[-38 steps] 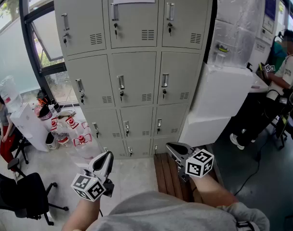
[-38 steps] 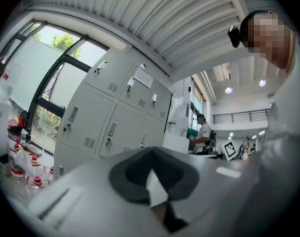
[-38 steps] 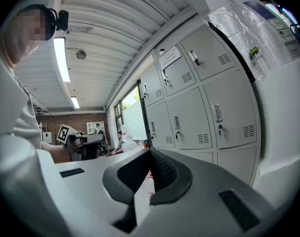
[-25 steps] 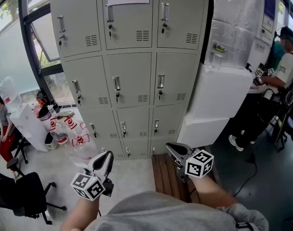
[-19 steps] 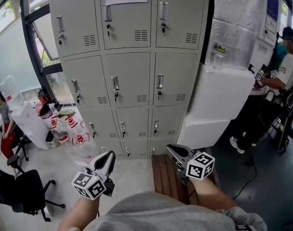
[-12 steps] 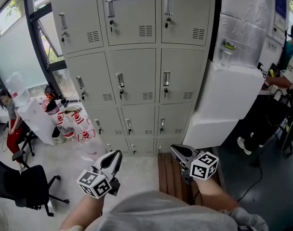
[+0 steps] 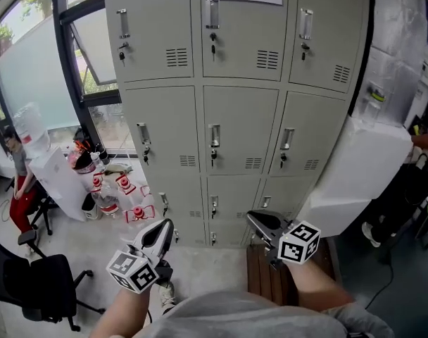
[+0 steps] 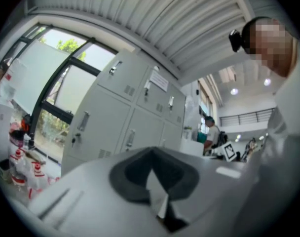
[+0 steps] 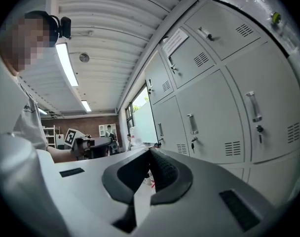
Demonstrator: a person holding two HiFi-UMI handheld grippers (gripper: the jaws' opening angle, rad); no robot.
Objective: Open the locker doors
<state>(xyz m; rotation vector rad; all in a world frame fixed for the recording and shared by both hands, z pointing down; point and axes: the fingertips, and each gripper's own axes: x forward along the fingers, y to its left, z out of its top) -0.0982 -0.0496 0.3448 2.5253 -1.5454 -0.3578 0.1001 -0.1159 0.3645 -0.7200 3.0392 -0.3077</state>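
"Where's the locker (image 7: 235, 83)?"

"Straight ahead of both grippers and well apart from them. It has 3 columns of doors, every one closed, with keys in the locks."

"And the grippers?"

"The left gripper (image 7: 165, 229) and the right gripper (image 7: 257, 220) are each pinched together on nothing, held low, side by side."

"Around them?"

"Clear water jugs (image 7: 108, 201) on the floor left of the left gripper, a slatted wooden bench (image 7: 267, 277) beneath the right one, and 1 black office chair (image 7: 45, 287) further left."
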